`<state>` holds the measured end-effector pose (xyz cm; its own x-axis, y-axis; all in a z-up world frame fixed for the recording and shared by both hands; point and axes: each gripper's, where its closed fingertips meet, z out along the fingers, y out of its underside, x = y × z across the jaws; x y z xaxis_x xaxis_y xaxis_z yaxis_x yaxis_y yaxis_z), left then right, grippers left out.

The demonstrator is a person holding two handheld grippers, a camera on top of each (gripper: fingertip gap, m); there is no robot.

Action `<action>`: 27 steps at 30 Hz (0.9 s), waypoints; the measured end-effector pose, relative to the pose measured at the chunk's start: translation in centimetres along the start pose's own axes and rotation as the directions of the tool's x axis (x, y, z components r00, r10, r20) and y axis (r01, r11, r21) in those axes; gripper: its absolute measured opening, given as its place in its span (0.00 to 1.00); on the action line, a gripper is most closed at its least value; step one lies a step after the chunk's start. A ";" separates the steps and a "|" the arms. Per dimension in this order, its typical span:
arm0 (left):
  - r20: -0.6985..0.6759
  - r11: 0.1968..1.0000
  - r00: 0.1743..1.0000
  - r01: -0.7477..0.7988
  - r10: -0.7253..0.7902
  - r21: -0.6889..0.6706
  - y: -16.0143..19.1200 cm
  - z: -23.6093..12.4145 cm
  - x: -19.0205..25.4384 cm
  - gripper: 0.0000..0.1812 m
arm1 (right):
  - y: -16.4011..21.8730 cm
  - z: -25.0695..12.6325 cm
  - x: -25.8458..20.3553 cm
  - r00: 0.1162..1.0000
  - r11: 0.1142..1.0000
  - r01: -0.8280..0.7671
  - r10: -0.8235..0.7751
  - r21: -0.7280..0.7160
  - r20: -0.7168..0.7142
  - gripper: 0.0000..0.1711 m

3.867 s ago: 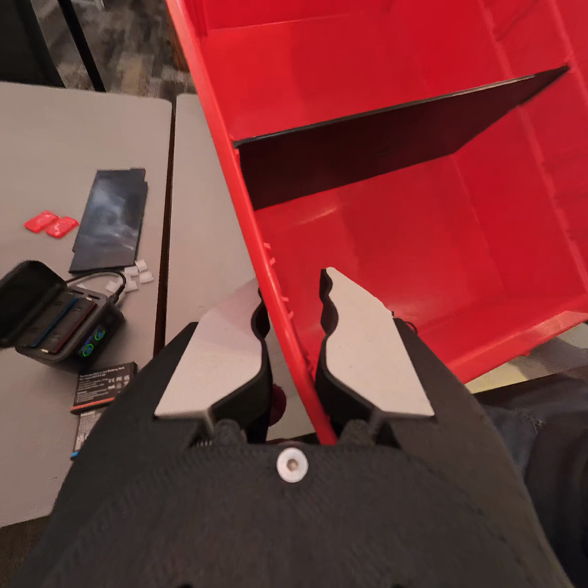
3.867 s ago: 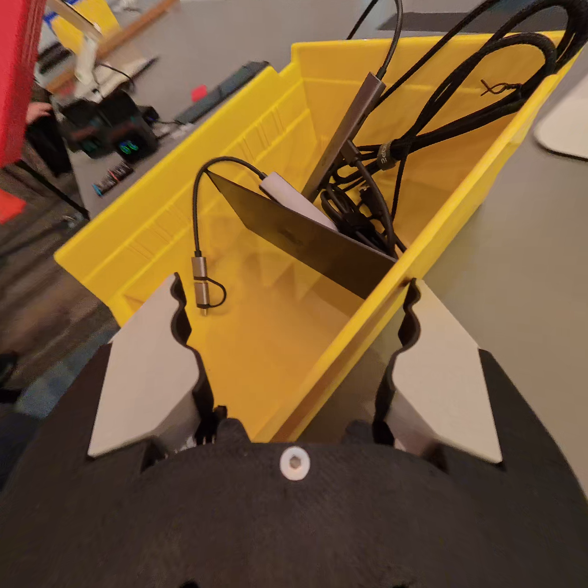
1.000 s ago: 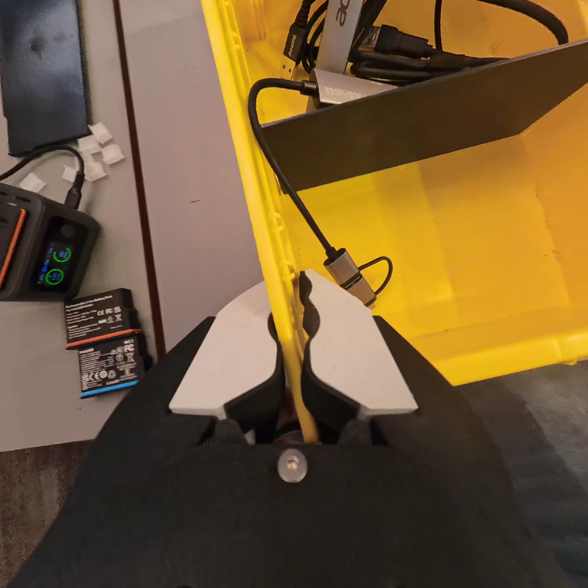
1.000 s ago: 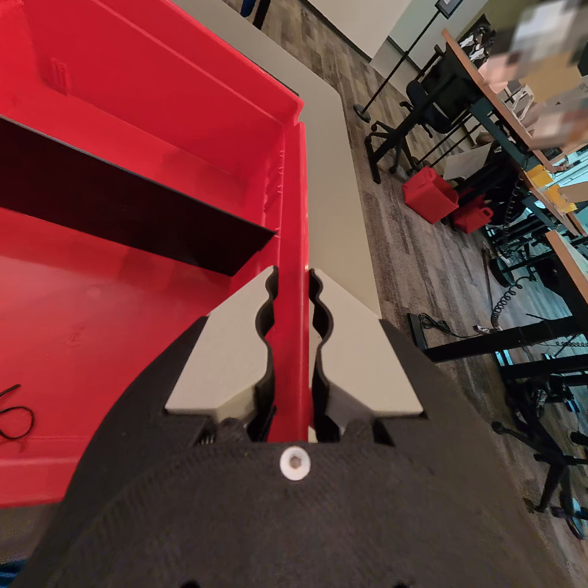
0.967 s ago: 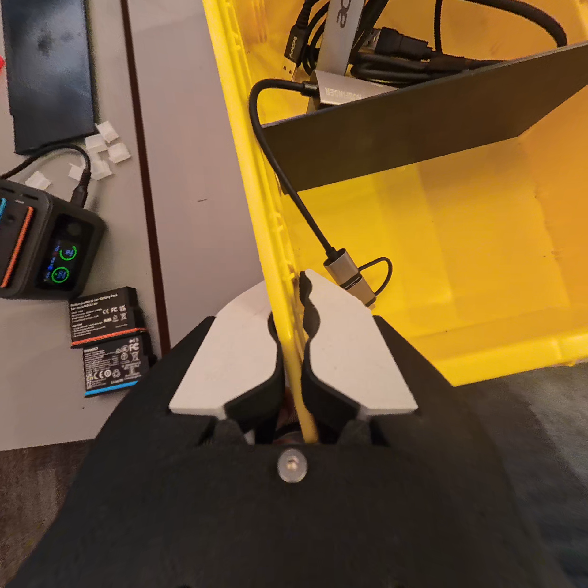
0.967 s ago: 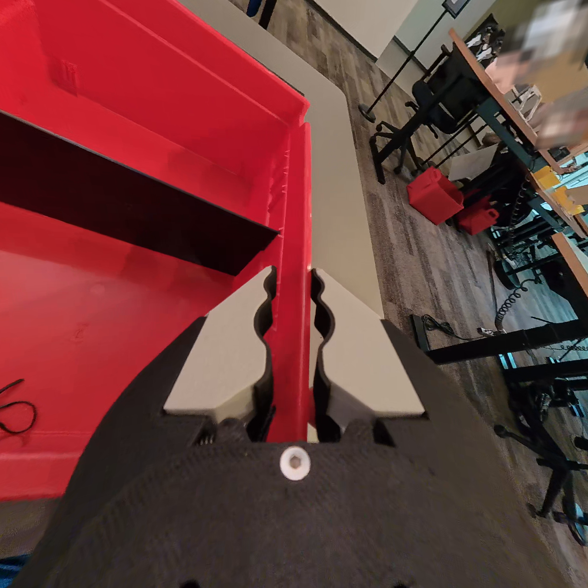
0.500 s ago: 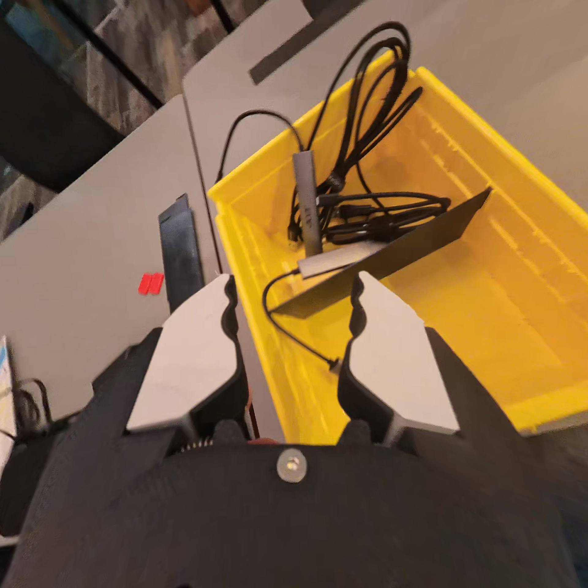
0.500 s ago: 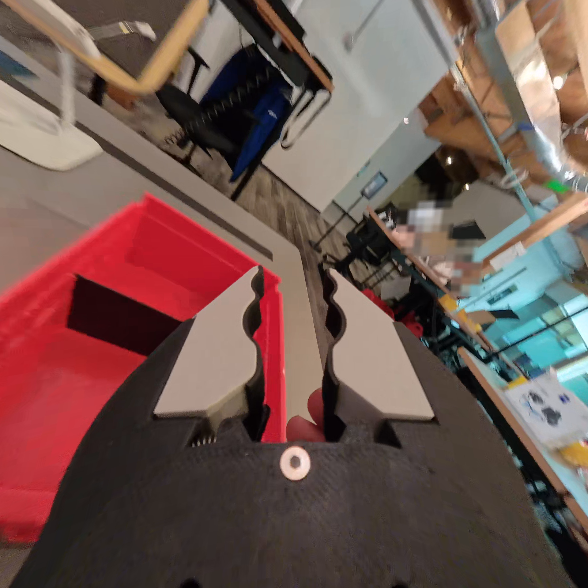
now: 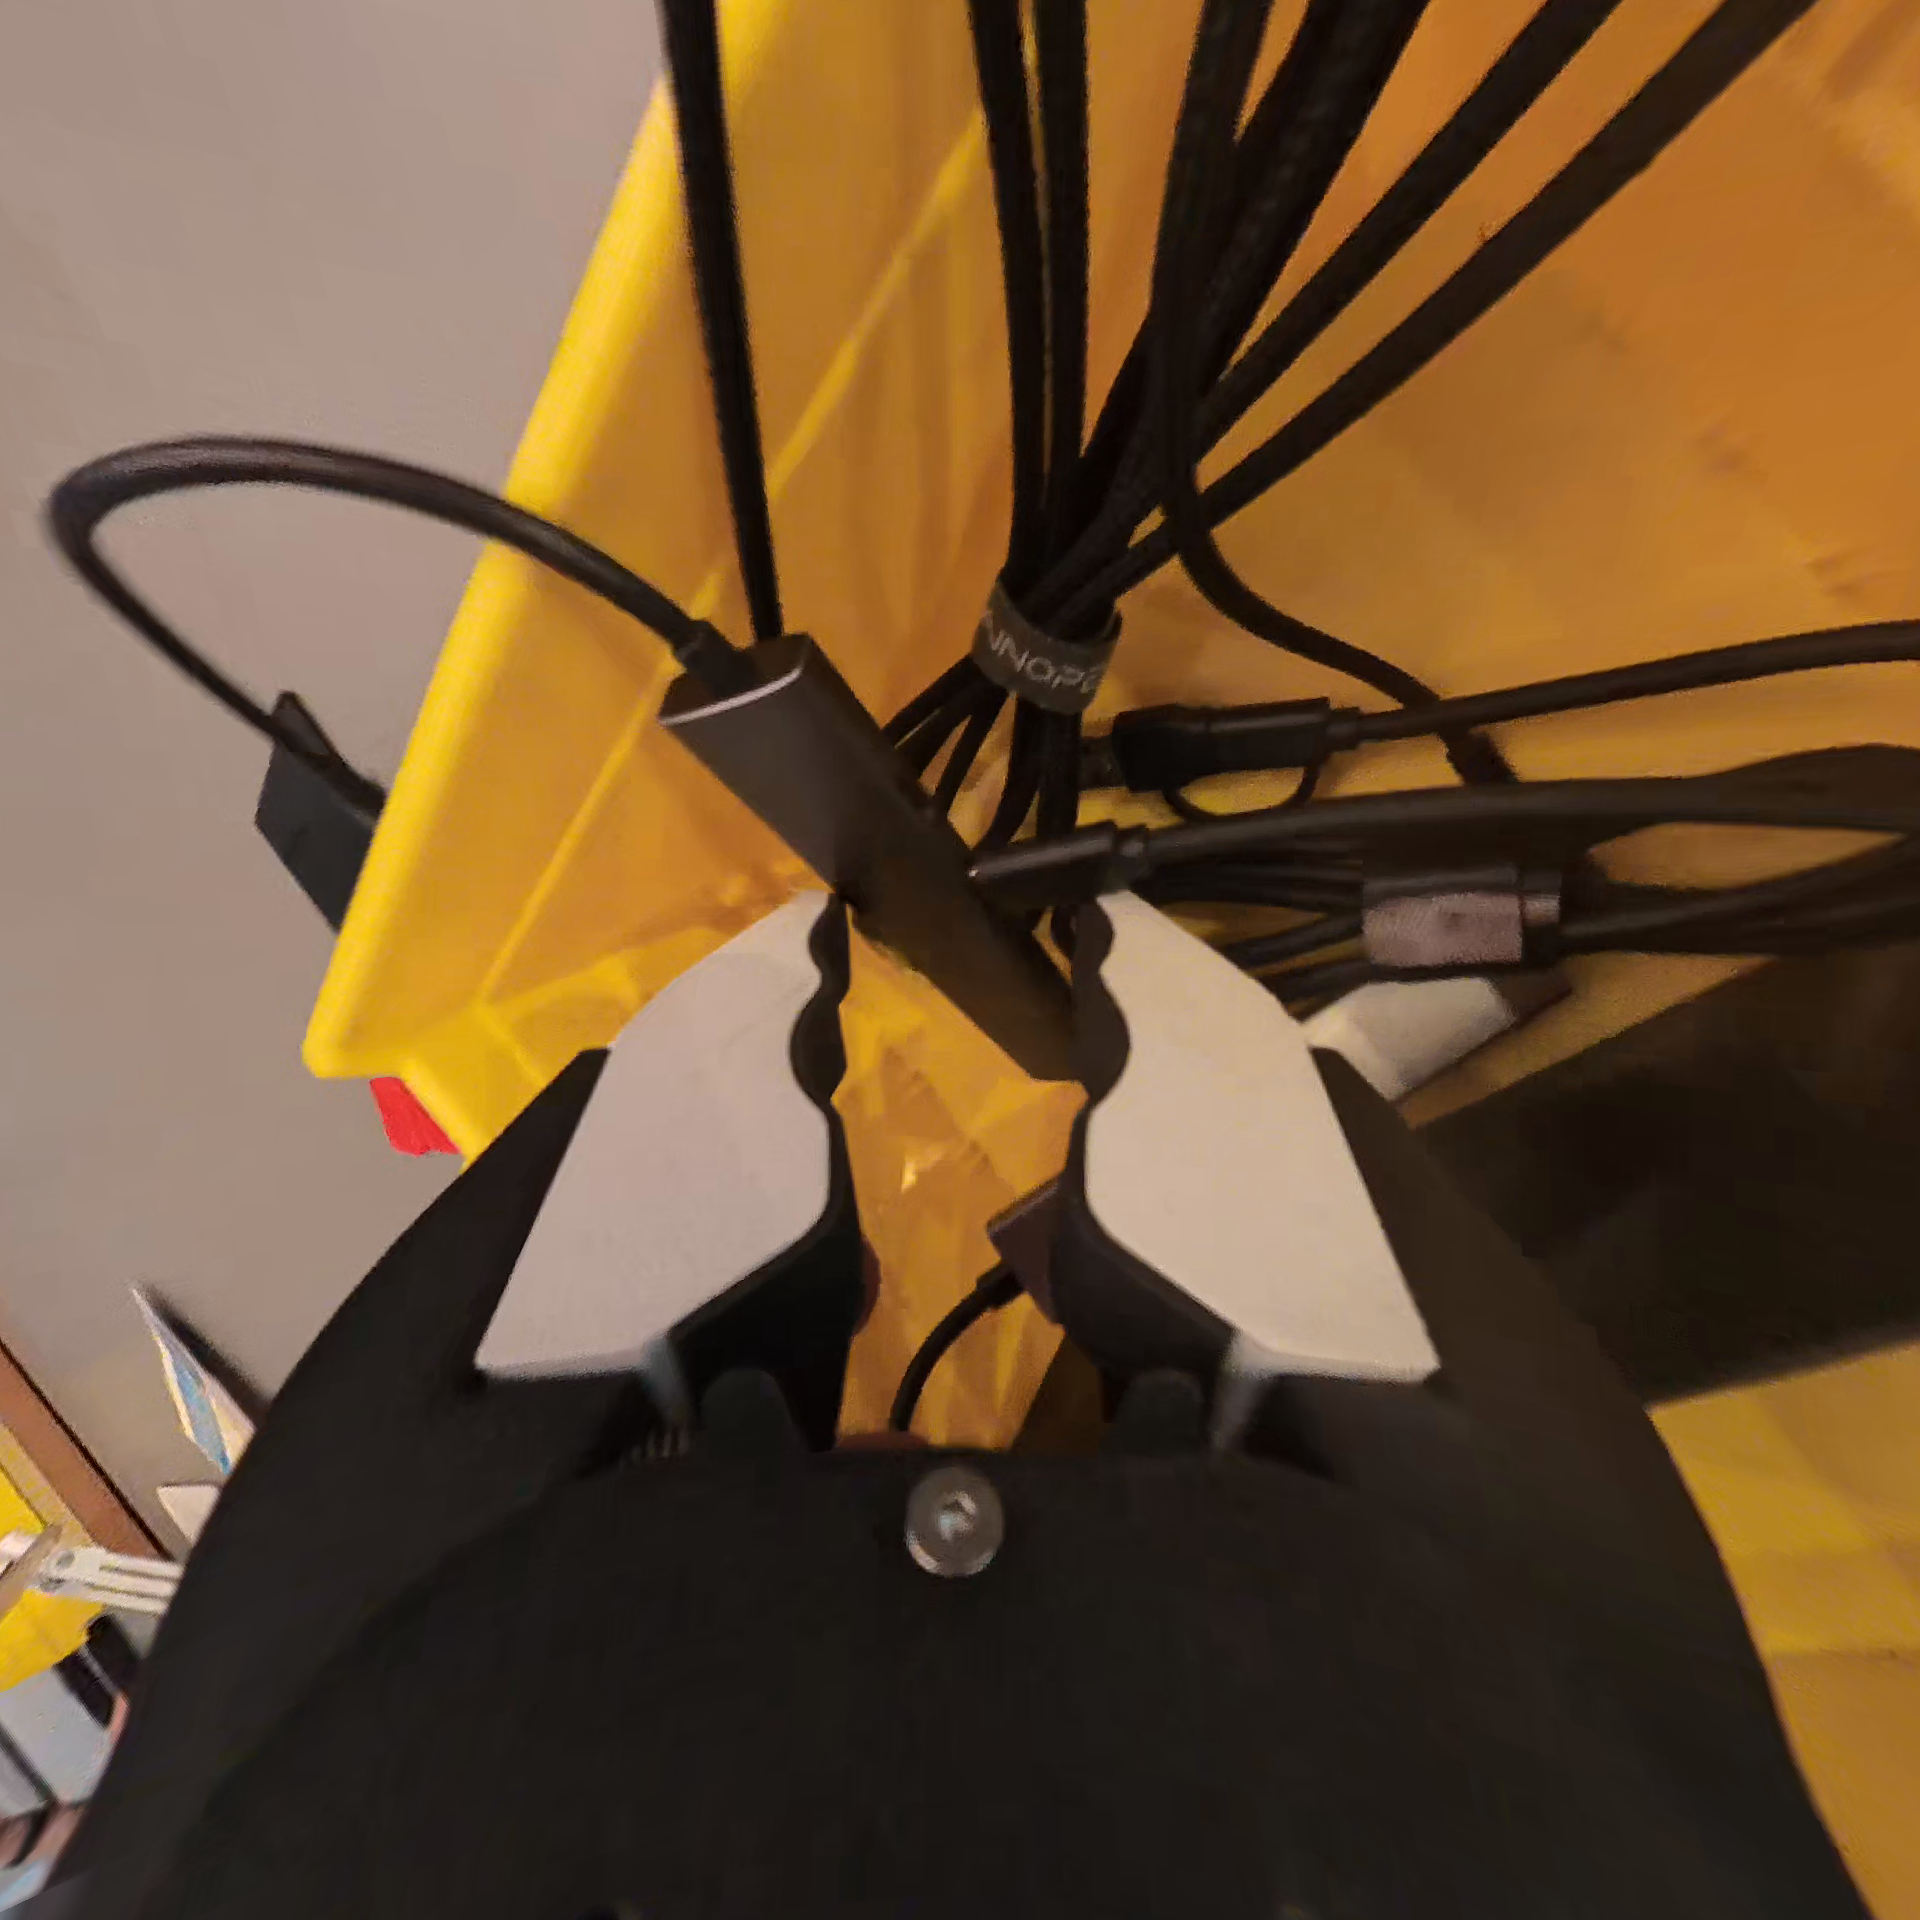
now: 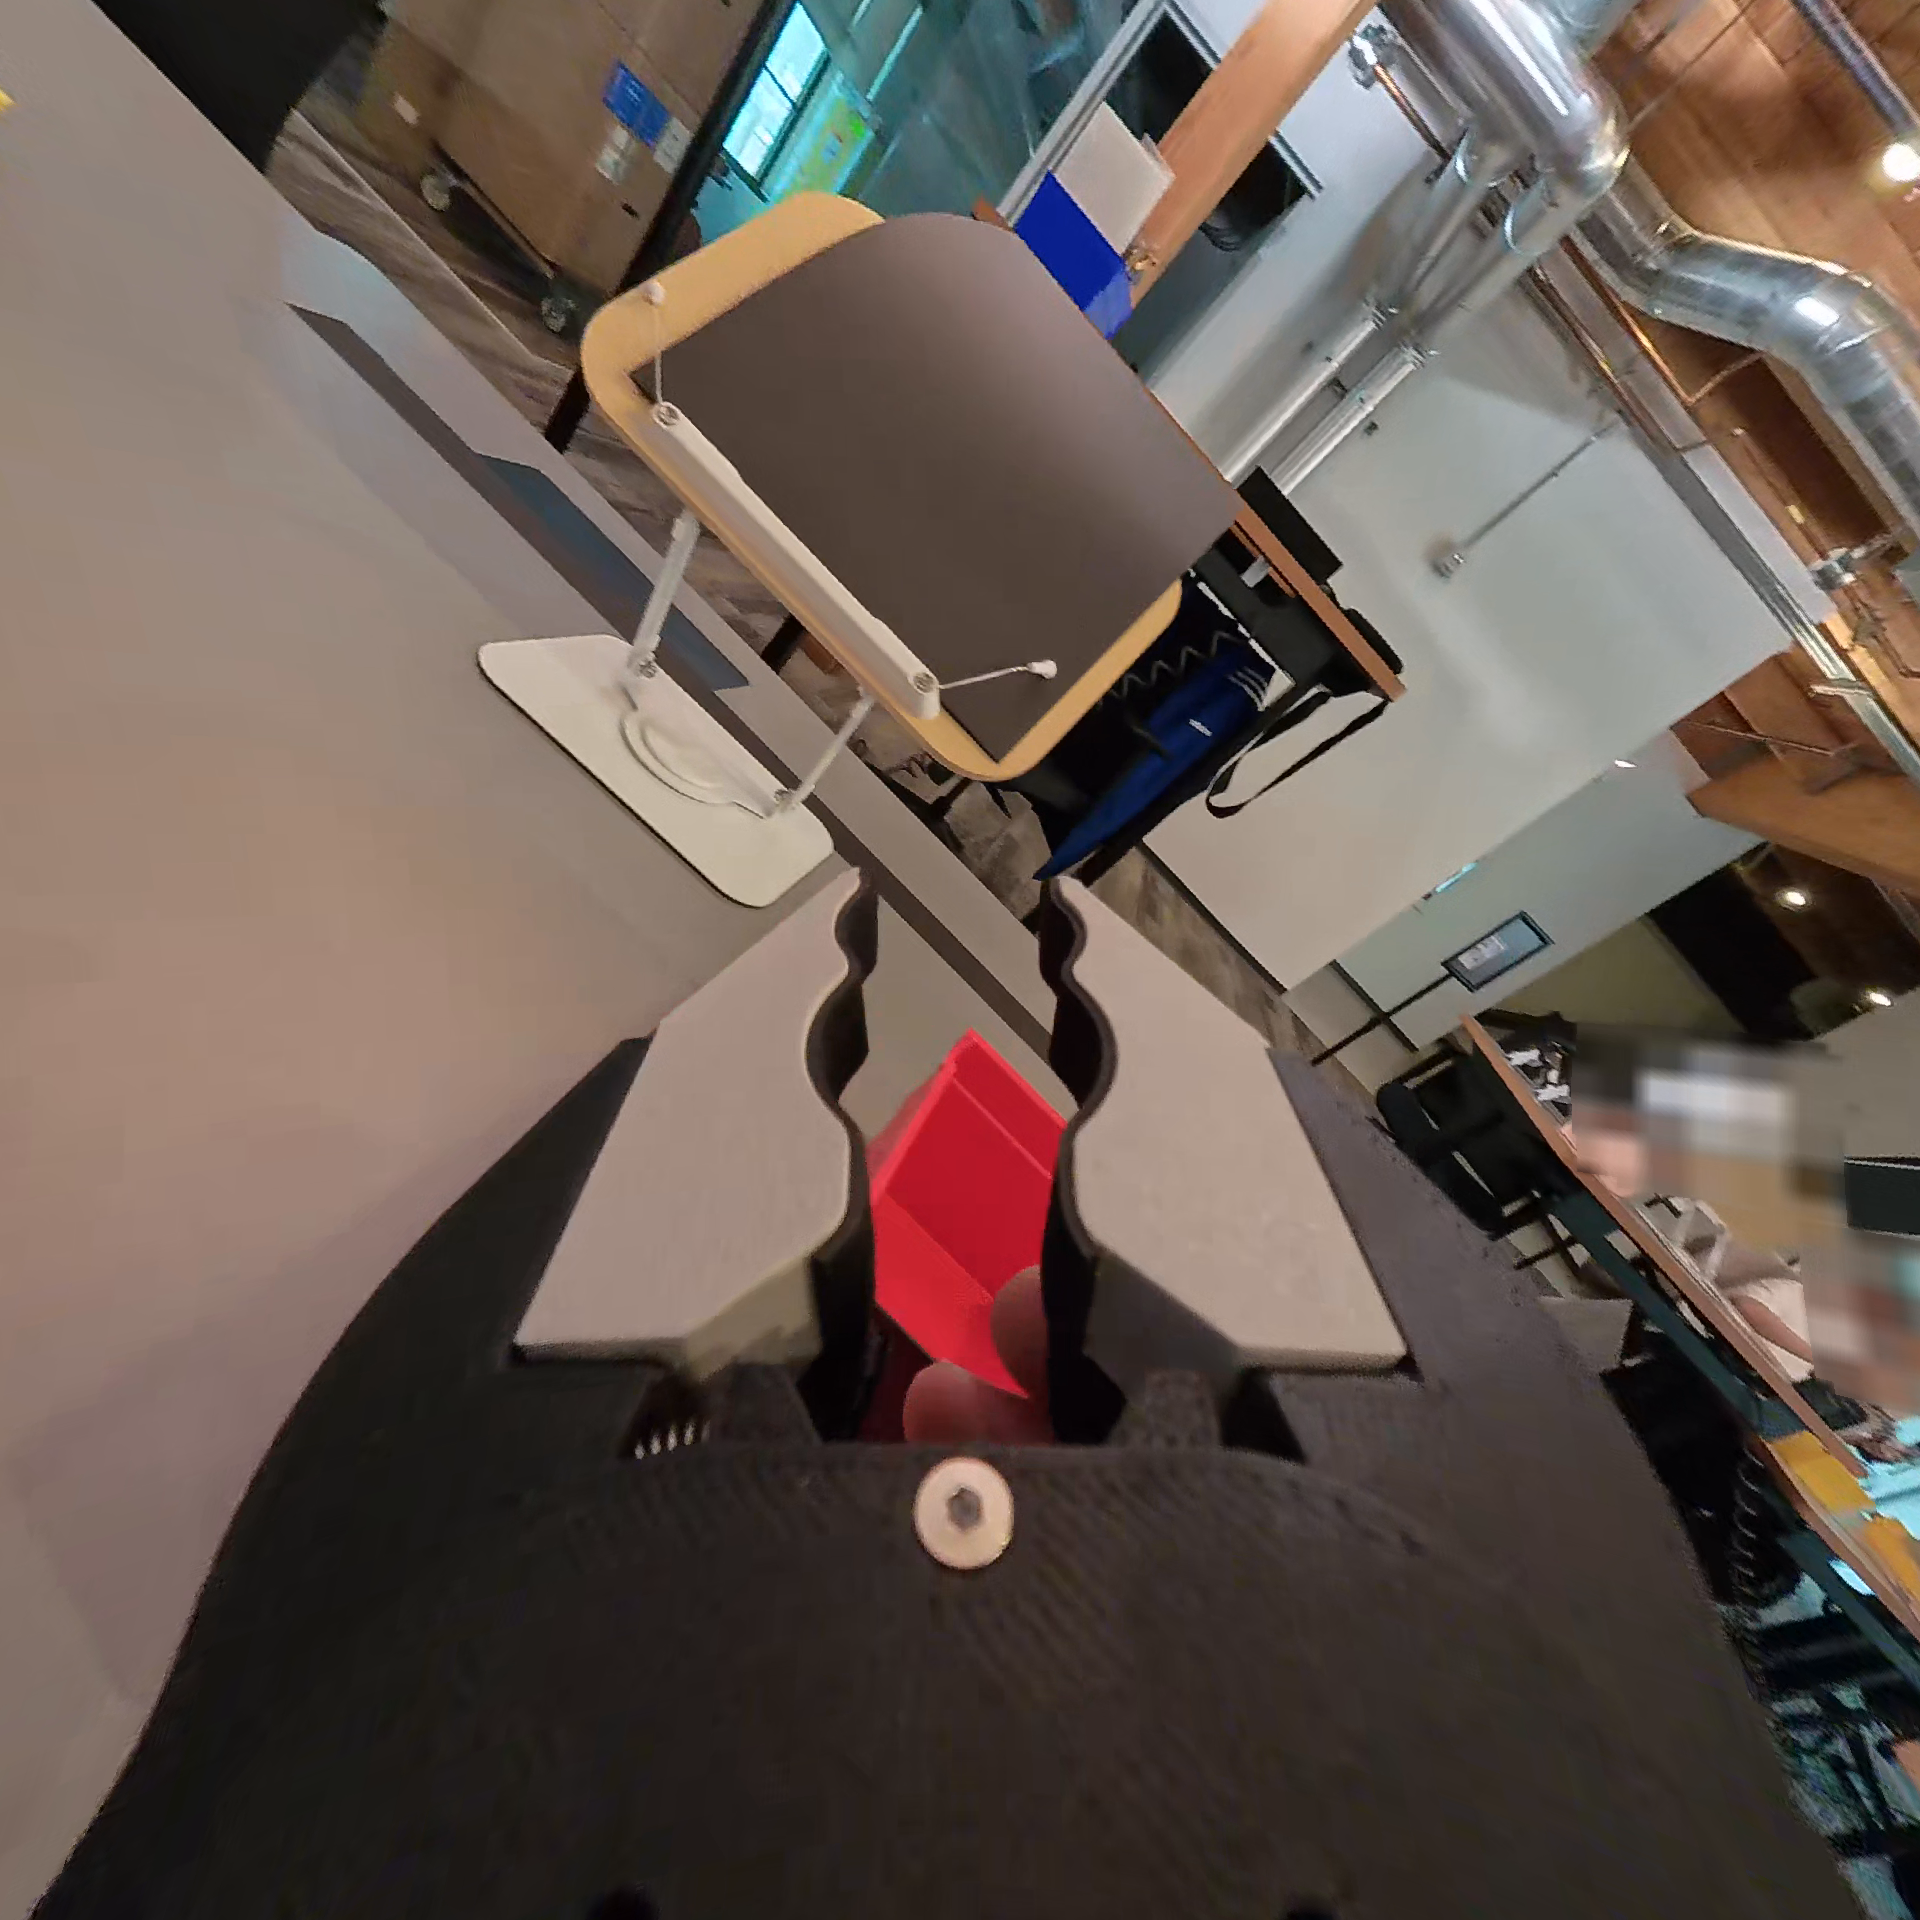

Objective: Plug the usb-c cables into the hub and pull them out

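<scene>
The left gripper (image 9: 956,914) reaches into the yellow bin (image 9: 499,831) with its jaws parted to a moderate gap, and the dark grey hub (image 9: 862,831) lies slantwise between its fingertips: the bar's lower end sits against the inner edge of the right finger (image 9: 1195,1101), while its upper end, from which a black lead (image 9: 312,488) loops out over the bin's rim onto the grey table (image 9: 208,312), rises toward the upper left. The jaws bracket the hub but do not squeeze it. Just behind the hub a bundle of black braided usb-c cables (image 9: 1091,436) hangs down, cinched by a grey strap (image 9: 1049,655). To the right lie several loose plugs, one black (image 9: 1216,738), one with a grey metal shell (image 9: 1444,920), and one black plug (image 9: 1060,857) that meets the hub's side, though whether it is seated there cannot be told. A black divider (image 9: 1662,1122) crosses the bin at the lower right. The right gripper (image 10: 956,904) is lifted well away over the table, jaws apart at a narrow-to-moderate gap and holding nothing; a red bin (image 10: 956,1195) shows between its fingers, and a white stand with a tan-edged dark panel (image 10: 914,499) rests on the table beyond.
</scene>
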<state>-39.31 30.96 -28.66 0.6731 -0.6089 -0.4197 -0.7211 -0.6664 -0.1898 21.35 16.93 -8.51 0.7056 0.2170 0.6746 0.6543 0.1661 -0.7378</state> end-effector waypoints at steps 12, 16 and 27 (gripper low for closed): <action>0.122 0.953 0.978 0.129 -0.167 0.273 -1.2 -5.3 -3.0 0.12 | -3.6 3.2 -5.1 0.989 0.997 -0.004 -0.008 0.080 0.146 0.14; 0.186 0.922 0.960 0.133 -0.211 0.363 -1.5 -9.4 -4.7 0.12 | -5.2 3.9 -6.1 0.984 0.993 -0.020 -0.001 0.115 0.177 0.14; 0.301 0.812 0.890 0.119 -0.342 0.571 -3.0 -21.3 -8.7 0.12 | -7.8 4.5 -8.5 0.969 0.985 -0.064 0.023 0.159 0.247 0.14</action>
<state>-39.52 29.08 -5.57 0.7964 -0.1851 -0.5758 -0.5995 -0.3679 -0.7108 9.01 18.10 -8.62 0.6314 0.4514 0.6305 0.5563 0.3027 -0.7739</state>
